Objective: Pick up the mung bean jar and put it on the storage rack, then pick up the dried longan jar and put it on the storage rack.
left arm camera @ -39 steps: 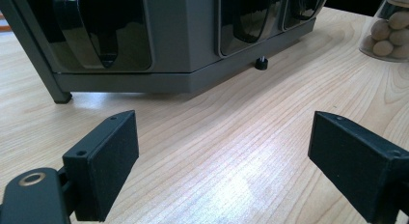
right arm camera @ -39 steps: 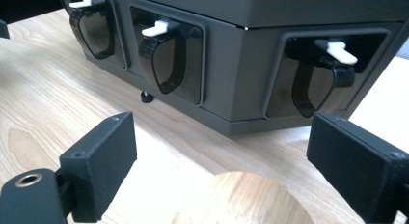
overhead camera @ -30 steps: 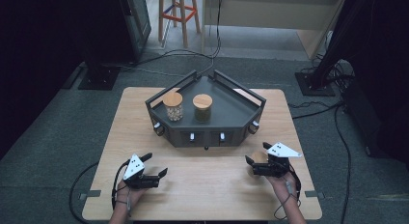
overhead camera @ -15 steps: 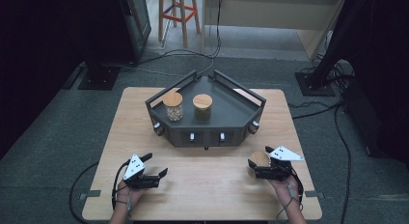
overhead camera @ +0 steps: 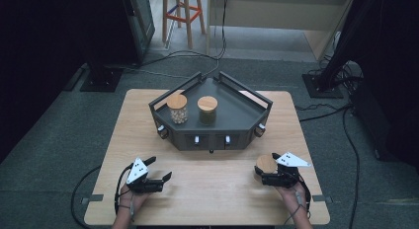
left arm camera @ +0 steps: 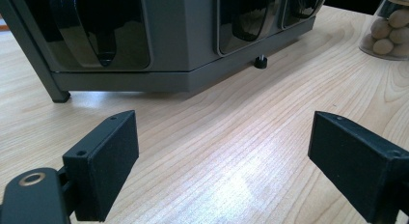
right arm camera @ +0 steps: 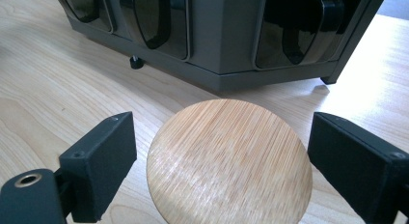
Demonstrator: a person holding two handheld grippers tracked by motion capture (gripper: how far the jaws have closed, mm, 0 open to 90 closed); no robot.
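Note:
A jar with a round wooden lid (overhead camera: 267, 163) stands on the wooden table (overhead camera: 217, 189) at the front right. My right gripper (overhead camera: 266, 171) is open around it. In the right gripper view the lid (right arm camera: 226, 137) lies between the two black jaws of my right gripper (right arm camera: 221, 159), with a small gap on each side. My left gripper (overhead camera: 159, 169) rests open at the front left. In its own view the left gripper (left arm camera: 222, 151) has only bare table between its jaws. The jar of pale round pieces (left arm camera: 388, 31) shows far to the right there.
A dark grey angular stand (overhead camera: 237, 110) sits mid-table, its front face holding glossy black compartments (right arm camera: 154, 21). On top stand a jar of pale round pieces (overhead camera: 177, 108) and a darker jar (overhead camera: 207, 109), both wooden-lidded. Cables and a stool (overhead camera: 180, 14) lie beyond the table.
My right gripper has drawn back toward the table's front edge, and the wooden-lidded jar now shows between its jaws. The left gripper has stayed put.

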